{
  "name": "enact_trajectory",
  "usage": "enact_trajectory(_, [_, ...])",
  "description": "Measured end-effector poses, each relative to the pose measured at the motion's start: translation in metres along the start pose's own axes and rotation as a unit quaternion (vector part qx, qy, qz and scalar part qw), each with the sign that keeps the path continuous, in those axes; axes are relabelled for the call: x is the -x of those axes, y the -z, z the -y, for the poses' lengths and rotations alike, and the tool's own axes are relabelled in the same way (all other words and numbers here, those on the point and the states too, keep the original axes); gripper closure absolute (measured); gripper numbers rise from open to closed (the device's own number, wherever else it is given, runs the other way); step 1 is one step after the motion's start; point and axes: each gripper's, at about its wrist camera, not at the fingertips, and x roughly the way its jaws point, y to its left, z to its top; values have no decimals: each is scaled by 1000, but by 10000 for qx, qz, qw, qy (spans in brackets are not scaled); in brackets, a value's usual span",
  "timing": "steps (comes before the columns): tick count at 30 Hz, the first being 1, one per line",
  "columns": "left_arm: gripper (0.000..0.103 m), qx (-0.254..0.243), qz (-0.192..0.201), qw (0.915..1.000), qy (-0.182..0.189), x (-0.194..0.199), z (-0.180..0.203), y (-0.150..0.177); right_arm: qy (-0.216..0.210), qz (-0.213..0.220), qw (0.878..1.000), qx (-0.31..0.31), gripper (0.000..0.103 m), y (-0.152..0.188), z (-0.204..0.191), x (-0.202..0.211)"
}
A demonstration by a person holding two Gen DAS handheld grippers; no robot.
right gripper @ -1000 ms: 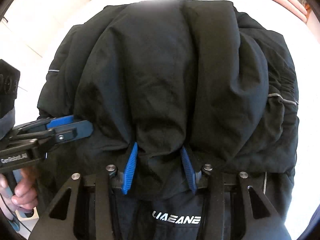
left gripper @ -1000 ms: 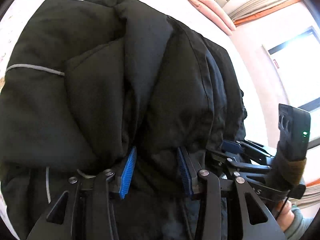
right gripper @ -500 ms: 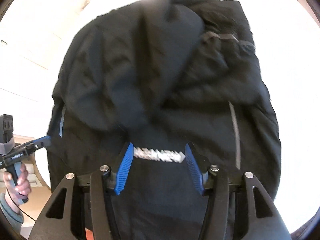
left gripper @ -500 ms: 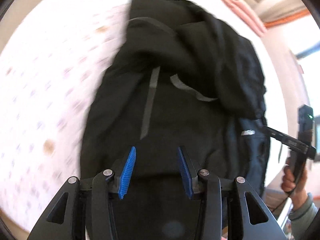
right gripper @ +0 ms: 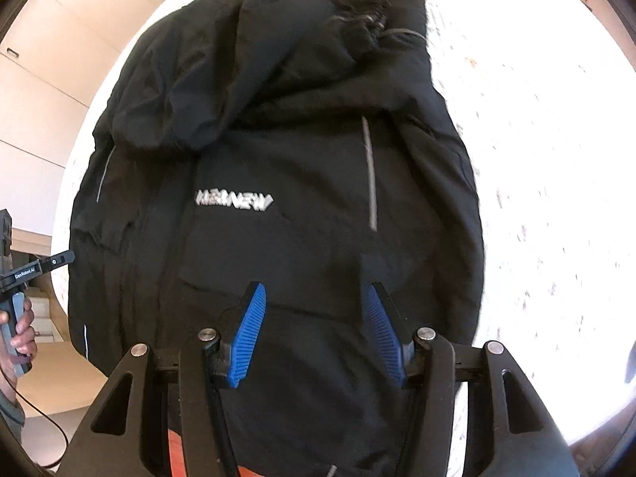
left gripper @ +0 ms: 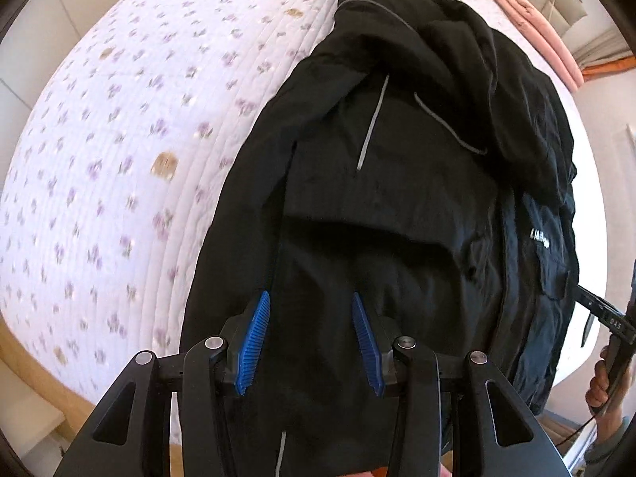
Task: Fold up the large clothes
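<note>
A large black jacket (left gripper: 397,198) with grey stripes lies spread on the bed, its hood and upper part bunched at the far end. My left gripper (left gripper: 310,296) hovers open over its near part, with nothing pinched between the blue pads. In the right wrist view the jacket (right gripper: 298,139) shows a white chest logo (right gripper: 234,202). My right gripper (right gripper: 316,286) stands open above the near hem, jaws a bit wider than the left's, holding nothing. Each gripper appears at the edge of the other's view: the right gripper (left gripper: 600,310) and the left gripper (right gripper: 59,258).
The bed (left gripper: 119,139) has a white quilted cover with small purple flowers; in the right wrist view the bed (right gripper: 536,159) is washed out. A pink folded item (left gripper: 532,20) lies at the far right. A wooden bed frame (left gripper: 39,377) runs along the near edge.
Both grippers let go of the bunched jacket fabric they were clamped on and drew back toward its near end. The jacket now lies flatter on the bed. The right jaws stand wider.
</note>
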Motion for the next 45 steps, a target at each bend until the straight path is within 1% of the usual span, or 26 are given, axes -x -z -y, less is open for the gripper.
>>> enact_trajectory(3, [58, -19, -2, 9997, -225, 7, -3, 14, 33, -19, 10000, -48, 46, 14, 8, 4])
enact_trajectory(4, [56, 30, -31, 9996, -263, 10, -7, 17, 82, -37, 9999, -67, 46, 22, 14, 8])
enact_trajectory(5, [48, 94, -52, 9995, -282, 12, -13, 20, 99, -52, 9999, -92, 46, 27, 18, 11])
enact_trajectory(7, [40, 348, -111, 9989, -303, 16, -31, 28, 160, -103, 9997, -178, 43, 39, 30, 16])
enact_trajectory(10, [40, 755, -177, 9969, -158, 19, -57, 38, 285, -204, 9988, -347, 39, 56, 54, 21])
enact_trajectory(12, [40, 1039, -236, 9942, -115, 17, -74, 47, 337, -284, 9979, -479, 39, 66, 71, 23])
enact_trajectory(15, [40, 1297, -411, 9907, 84, 6, -91, 60, 299, -390, 9967, -648, 39, 79, 89, 21])
enact_trajectory(16, [40, 1332, -422, 9902, 85, 4, -93, 63, 266, -439, 9961, -715, 39, 83, 94, 20])
enact_trajectory(19, [40, 1439, -464, 9885, 51, -3, -100, 73, 243, -485, 9955, -781, 39, 93, 102, 20])
enact_trajectory(21, [40, 1522, -471, 9871, 131, -5, -106, 79, 232, -532, 9953, -781, 39, 98, 105, 21])
enact_trajectory(27, [40, 1786, -584, 9795, 731, -14, -124, 90, 186, -657, 9951, -721, 39, 110, 101, 15])
enact_trajectory(30, [39, 1816, -552, 9785, 809, -17, -127, 94, 9, -764, 9943, -746, 39, 119, 100, 10])
enact_trajectory(32, [36, 1808, -549, 9784, 839, -18, -127, 99, -19, -828, 9942, -685, 39, 125, 99, 4])
enact_trajectory(35, [34, 1611, -693, 9810, 829, -22, -116, 97, -103, -947, 9931, -681, 39, 134, 97, -4])
enact_trajectory(36, [34, 1516, -764, 9819, 837, -22, -114, 97, -190, -993, 9924, -701, 39, 139, 98, -7])
enact_trajectory(37, [34, 1458, -825, 9823, 834, -24, -103, 94, -250, -1021, 9919, -709, 39, 142, 98, -9])
enact_trajectory(39, [34, 1207, -1008, 9843, 800, -28, -90, 96, -503, -1107, 9898, -747, 39, 151, 97, -13])
enact_trajectory(41, [34, 1010, -1073, 9865, 716, -31, -83, 99, -716, -1244, 9867, -761, 39, 159, 93, -20])
enact_trajectory(43, [33, 1017, -1121, 9857, 736, -33, -81, 98, -860, -1363, 9848, -649, 37, 162, 86, -28])
enact_trajectory(45, [34, 1072, -1155, 9845, 770, -33, -83, 97, -894, -1424, 9844, -508, 36, 166, 75, -33])
